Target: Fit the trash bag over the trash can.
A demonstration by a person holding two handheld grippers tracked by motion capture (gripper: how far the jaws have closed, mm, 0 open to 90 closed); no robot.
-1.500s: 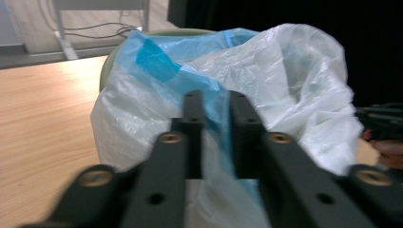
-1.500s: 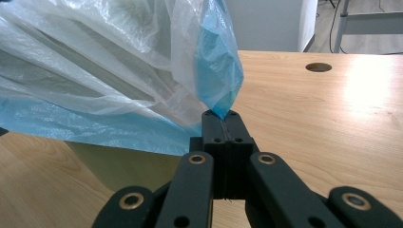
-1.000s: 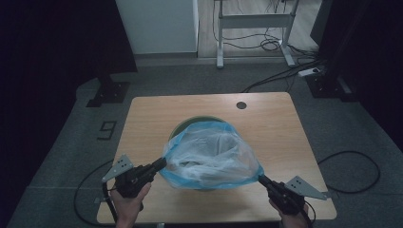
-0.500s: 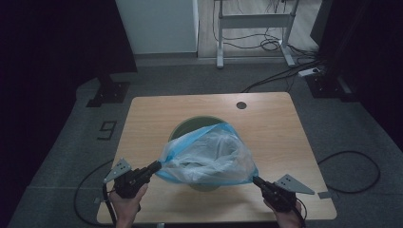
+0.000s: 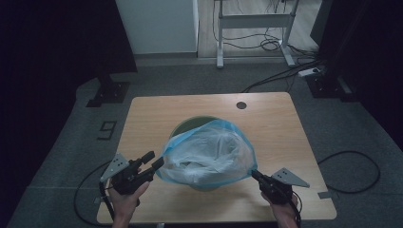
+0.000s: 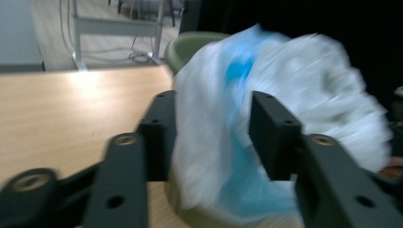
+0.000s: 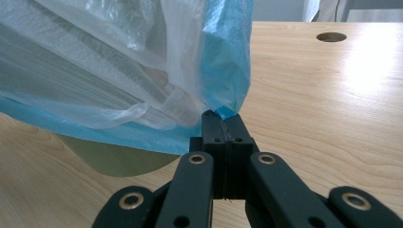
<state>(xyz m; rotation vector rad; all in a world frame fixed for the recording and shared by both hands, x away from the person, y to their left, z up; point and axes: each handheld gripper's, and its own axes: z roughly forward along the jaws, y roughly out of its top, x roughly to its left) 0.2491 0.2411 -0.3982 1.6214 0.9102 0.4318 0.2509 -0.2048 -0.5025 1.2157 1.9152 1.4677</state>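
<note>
The high view is dimly lit; the room's left and right sides are lost in black, and the table [image 5: 285,128] is lit evenly, with a brighter floor strip at the top. The left gripper view is smeared by motion blur, the bag [image 6: 285,95] softened. The right gripper view is sharp, with glare on the tabletop at upper right.
</note>
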